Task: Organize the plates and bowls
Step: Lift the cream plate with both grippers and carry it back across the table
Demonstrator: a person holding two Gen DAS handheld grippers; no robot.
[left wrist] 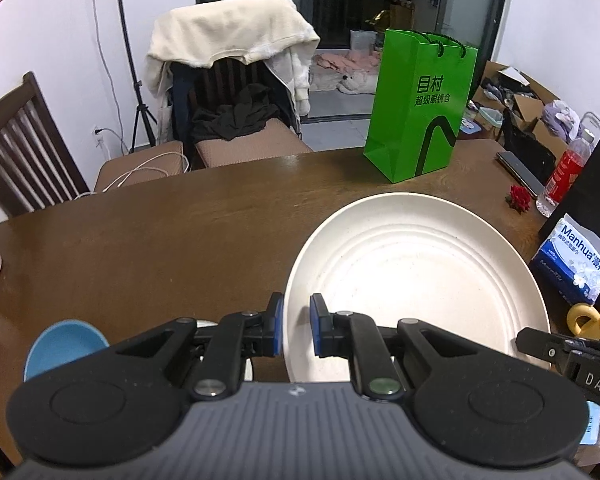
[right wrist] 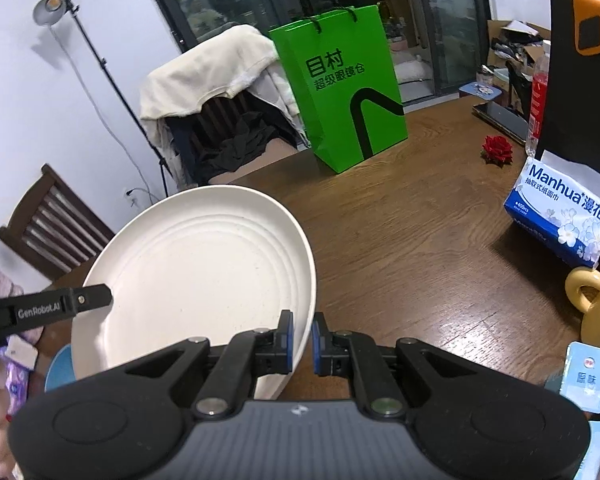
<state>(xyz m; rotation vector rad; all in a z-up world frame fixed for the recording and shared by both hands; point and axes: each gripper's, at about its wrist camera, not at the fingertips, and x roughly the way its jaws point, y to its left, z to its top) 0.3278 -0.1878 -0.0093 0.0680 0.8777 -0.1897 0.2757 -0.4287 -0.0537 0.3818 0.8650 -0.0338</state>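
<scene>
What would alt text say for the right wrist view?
A handheld right gripper pinches the rim of a large white plate tilted above a brown wooden table, while the left gripper's tip meets its far edge. Behind stand a green bag, tissue pack and yellow mug.

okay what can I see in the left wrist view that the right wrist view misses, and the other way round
Only the left wrist view: the bowl's blue inside, white cables on a chair seat, and the left gripper pinching the plate's left edge.

Only the right wrist view: the studio lamp head, the black and orange bag's front, and the right gripper pinching the plate's right edge.

Both: the white plate held above the table, the green bag, the Manhua tissue pack, the red rose, the yellow mug.
</scene>
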